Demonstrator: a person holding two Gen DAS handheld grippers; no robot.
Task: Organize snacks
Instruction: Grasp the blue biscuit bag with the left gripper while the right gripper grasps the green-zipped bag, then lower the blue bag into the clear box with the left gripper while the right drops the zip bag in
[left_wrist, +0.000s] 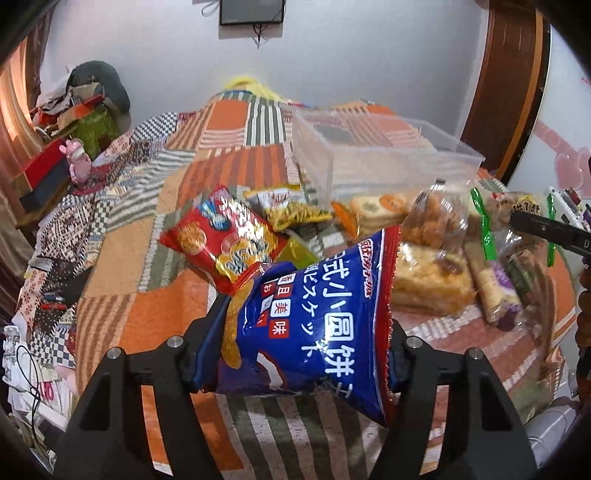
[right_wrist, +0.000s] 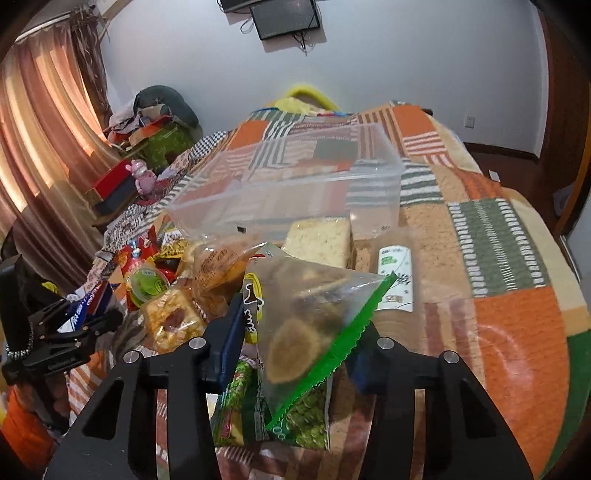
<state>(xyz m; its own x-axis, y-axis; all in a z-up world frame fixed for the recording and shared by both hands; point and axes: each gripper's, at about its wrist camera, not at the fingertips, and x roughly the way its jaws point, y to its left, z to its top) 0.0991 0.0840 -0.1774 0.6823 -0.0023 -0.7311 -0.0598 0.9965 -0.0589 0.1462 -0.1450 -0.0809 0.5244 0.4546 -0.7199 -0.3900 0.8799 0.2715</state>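
Observation:
A blue biscuit bag (left_wrist: 314, 295) with white lettering hangs pinched at its waist between the fingers of my left gripper (left_wrist: 299, 350), above the patchwork blanket (left_wrist: 122, 258). My right gripper (right_wrist: 295, 354) is shut on a clear bag with a green edge (right_wrist: 306, 295) that holds round brown cookies. An empty clear plastic bin (left_wrist: 406, 173) (right_wrist: 258, 206) stands just behind the snack pile. The right gripper's tip (left_wrist: 546, 229) shows at the right edge of the left wrist view. In the right wrist view, the left gripper (right_wrist: 74, 325) is at the far left.
Loose snacks lie between the grippers and the bin: a red bag (left_wrist: 221, 240), a yellow bag (left_wrist: 288, 206), a wrapped golden block (left_wrist: 428, 280), a green pea bag (right_wrist: 310, 421), a white tube pack (right_wrist: 397, 280). Clutter and curtains (right_wrist: 44, 147) fill the left.

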